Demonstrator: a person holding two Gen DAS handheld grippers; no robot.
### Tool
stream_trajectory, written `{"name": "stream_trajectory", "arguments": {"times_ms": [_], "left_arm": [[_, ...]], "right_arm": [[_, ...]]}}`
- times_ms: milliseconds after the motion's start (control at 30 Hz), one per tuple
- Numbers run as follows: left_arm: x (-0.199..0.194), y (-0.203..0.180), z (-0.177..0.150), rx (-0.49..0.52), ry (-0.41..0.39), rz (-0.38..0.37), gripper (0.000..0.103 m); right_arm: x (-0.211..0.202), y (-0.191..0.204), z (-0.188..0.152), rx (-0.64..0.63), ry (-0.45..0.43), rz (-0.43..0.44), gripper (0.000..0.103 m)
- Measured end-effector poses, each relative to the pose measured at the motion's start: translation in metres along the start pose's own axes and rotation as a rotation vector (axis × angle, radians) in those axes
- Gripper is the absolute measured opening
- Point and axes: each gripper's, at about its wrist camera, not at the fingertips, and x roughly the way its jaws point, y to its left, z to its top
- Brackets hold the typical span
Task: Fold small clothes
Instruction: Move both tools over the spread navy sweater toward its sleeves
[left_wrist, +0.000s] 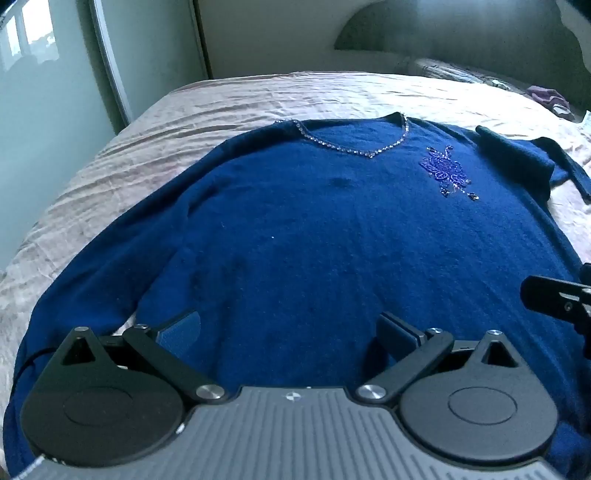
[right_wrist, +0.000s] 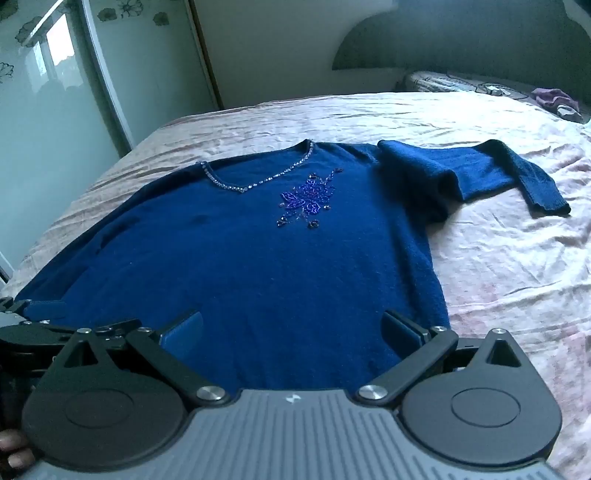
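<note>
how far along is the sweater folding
Barely begun. Done: the blue sweater lies spread face up on the bed. In hand: nothing, the left gripper and right gripper hover open over its hem. Left: every fold, including the bent sleeve.

text: none legible | sweater (right_wrist: 258, 266): beaded flower only | tool body (right_wrist: 291, 424): small white mark, perhaps a logo
</note>
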Motion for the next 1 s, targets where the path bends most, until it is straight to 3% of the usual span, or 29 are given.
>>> {"name": "stream_trajectory", "arguments": {"times_ms": [567, 867, 1000], "left_arm": [[-0.003, -0.003, -0.001, 0.01, -0.034, -0.008, 0.102], [-0.002, -0.003, 0.0, -0.004, -0.026, -0.012, 0.102], [-0.002, -0.006, 0.0, 0.011, -0.029, 0.002, 0.102]], "right_arm": [[-0.001, -0.005, -0.001, 0.048, -0.003, 0.056, 0.103], [-0.002, -0.013, -0.001, 0.101, -0.013, 0.021, 0.103], [-0.002, -0.009, -0.002, 0.053, -0.019, 0.009, 0.103]]}}
